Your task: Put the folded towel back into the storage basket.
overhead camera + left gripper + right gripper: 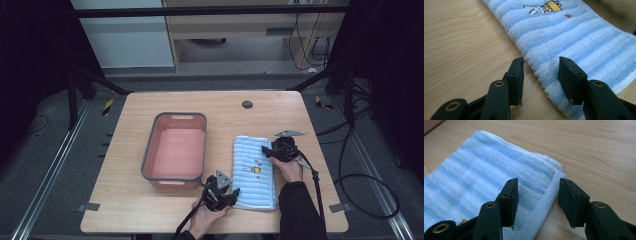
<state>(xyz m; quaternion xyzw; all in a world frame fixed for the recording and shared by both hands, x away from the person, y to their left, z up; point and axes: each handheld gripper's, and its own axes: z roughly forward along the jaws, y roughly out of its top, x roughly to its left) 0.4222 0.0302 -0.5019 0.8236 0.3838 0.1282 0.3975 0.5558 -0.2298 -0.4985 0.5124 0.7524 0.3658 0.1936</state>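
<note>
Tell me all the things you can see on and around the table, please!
towel: one, light blue with stripes and a small cartoon picture, folded, on the right part of the table.
tub: one, pink with a grey rim, left of the towel.
table: one, light wood, with a round dark hole near its far edge.
cables: several, black, on the grey floor to the right.
left gripper: one, black, at the towel's near left corner, jaws open astride its edge.
right gripper: one, black, at the towel's far right corner, jaws open astride its edge.
hands: two, each holding a gripper, coming in from the near side.
</note>
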